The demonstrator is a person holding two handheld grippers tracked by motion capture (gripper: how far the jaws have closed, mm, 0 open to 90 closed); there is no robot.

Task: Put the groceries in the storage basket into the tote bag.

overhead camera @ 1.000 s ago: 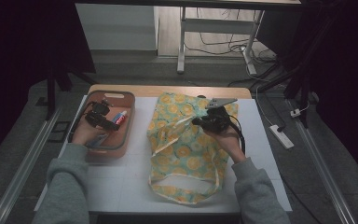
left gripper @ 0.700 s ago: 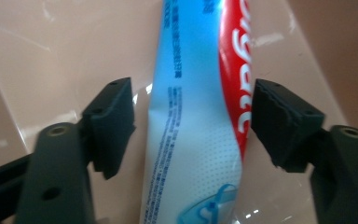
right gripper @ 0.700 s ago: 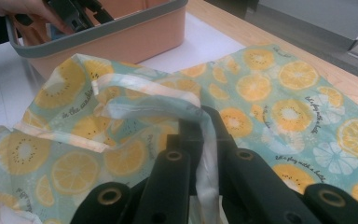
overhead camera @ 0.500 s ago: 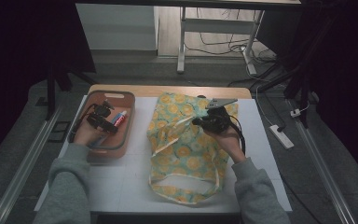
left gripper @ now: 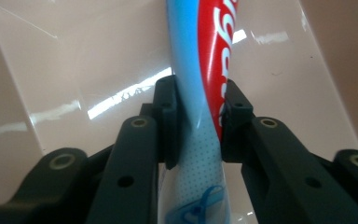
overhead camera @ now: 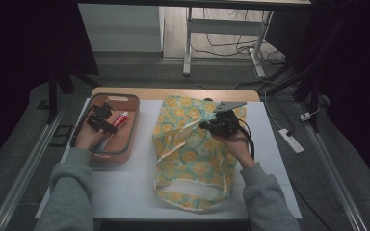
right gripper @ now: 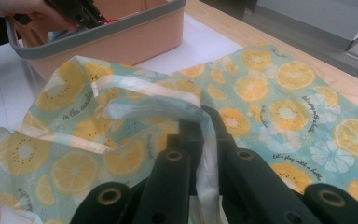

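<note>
Your left gripper point(left gripper: 199, 122), jaws just closing, pinches the toothpaste tube point(left gripper: 200, 70) at mid-body inside the pink basket point(overhead camera: 133, 126); it is soft, probably slippery, so squeeze lightly. Your right gripper point(right gripper: 200, 140) clamps the white strap point(right gripper: 149, 105) of the limp fruit-print bag point(overhead camera: 192, 154) on the table.

The left gripper point(left gripper: 198, 123) has its two black jaws rising from the bottom edge, and they have just been closing. Between them stands a soft blue, red and white toothpaste tube point(left gripper: 200, 70), and both pads press against its sides. Behind it lies the glossy pale pink plastic floor of a tray point(left gripper: 74, 70), streaked with bright reflections.
</note>
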